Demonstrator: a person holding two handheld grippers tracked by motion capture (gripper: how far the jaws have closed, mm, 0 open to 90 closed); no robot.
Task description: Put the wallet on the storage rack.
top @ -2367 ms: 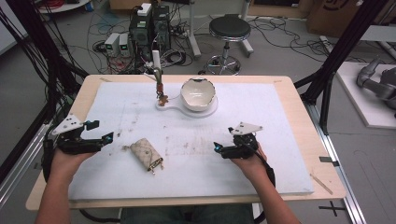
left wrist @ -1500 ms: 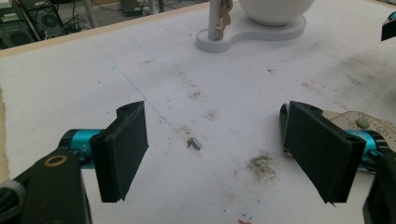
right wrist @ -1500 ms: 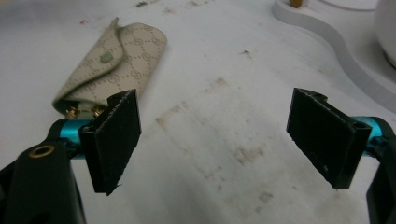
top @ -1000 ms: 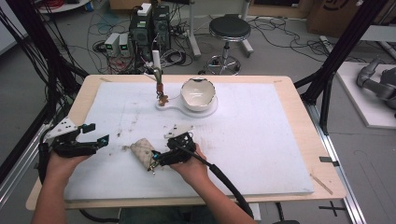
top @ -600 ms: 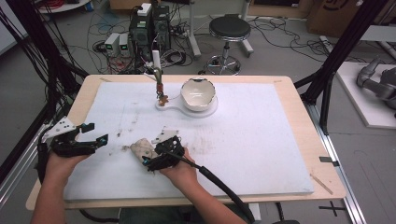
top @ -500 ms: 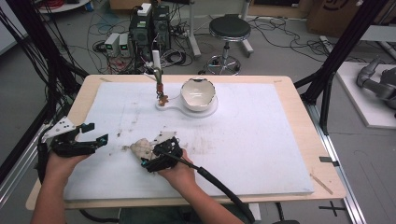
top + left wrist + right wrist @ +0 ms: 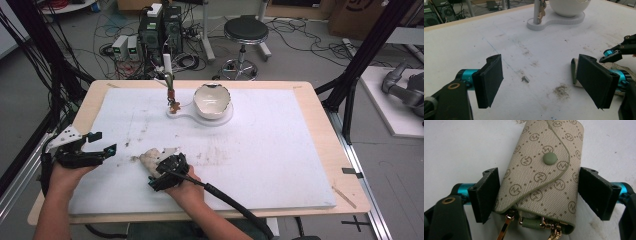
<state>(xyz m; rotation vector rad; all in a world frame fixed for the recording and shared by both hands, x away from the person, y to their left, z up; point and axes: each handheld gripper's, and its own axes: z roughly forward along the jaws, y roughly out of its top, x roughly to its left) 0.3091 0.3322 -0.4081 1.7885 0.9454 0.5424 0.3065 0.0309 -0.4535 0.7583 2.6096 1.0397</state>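
While the right tool (image 7: 539, 195) straddles the pouch (image 7: 541, 172) on the counter (image 7: 280, 150), its jaws just closing but one pad short of it, the left tool (image 7: 544, 80) waits wide and empty, so gripping and lifting remain.

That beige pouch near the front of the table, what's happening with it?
A person is working with a gripper in each hand. The right gripper has its jaws on either side of the key pouch, which lies flat on the white mat; the jaws have just been closing, with one pad about at the pouch's edge and a gap at the other. The left gripper hovers open off to the side. At the far end stands a bowl on a white stand.
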